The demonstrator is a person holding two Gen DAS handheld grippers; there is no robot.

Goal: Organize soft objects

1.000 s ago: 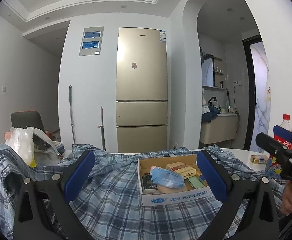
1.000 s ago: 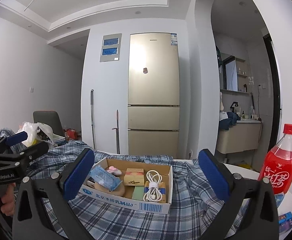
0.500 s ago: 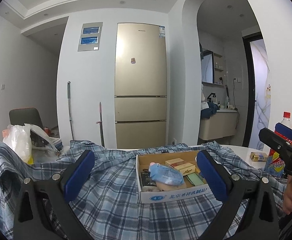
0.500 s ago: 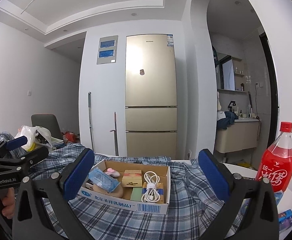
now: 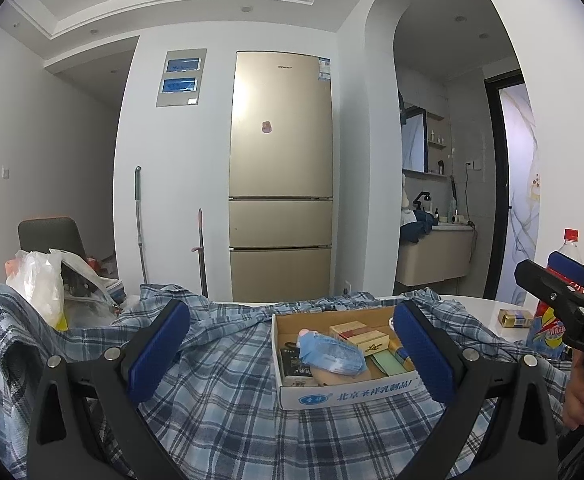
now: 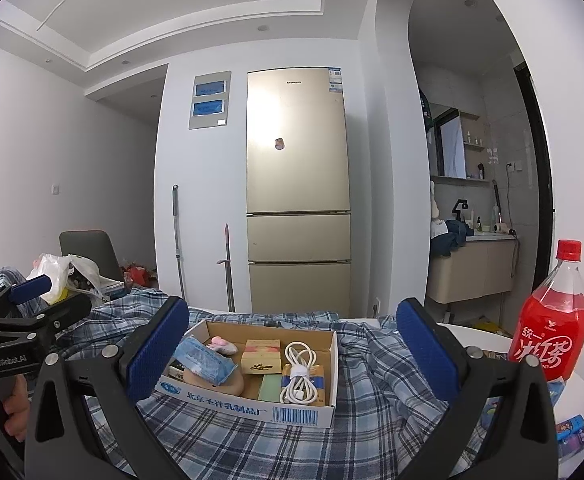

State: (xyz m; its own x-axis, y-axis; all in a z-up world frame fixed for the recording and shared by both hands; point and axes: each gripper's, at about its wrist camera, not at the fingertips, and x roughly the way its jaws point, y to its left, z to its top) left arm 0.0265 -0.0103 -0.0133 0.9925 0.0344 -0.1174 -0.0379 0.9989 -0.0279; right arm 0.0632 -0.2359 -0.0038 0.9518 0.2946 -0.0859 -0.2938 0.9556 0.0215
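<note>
Blue-and-white plaid fabric, a shirt (image 5: 228, 384) by the look of its folds, lay spread over the white table (image 6: 480, 332) beneath both handheld tools. On it sat a shallow cardboard box (image 6: 252, 396) whose white front panel carried blue Chinese print, a round blue logo and a barcode. Inside were a blue plastic-wrapped packet (image 6: 206, 360), a small pink item (image 6: 222, 345), a tan box (image 6: 262, 362) with gold script too small to read with certainty, a green bar (image 6: 270, 386) and a coiled white cable (image 6: 300, 372).

The left claw (image 5: 292, 356) hung above the shirt with its blue-padded fingers wide apart, empty. The right claw (image 6: 292, 356) was likewise spread wide and held nothing, the box framed between its fingers. "GenRobot.AI" was printed on the left tool's body in the right wrist view; "DAS" showed, cut off, on the right tool in the left wrist view.

A red drink bottle (image 6: 552, 320) with white Chinese characters stood upright at the table's right edge. A gold three-door refrigerator (image 6: 298, 188) carried a small brand mark, unreadable, and a blue sticker.

Compared with one second earlier, the left camera had tilted slightly, so the box sat a little lower and further right in its view; both claws had stayed open.
</note>
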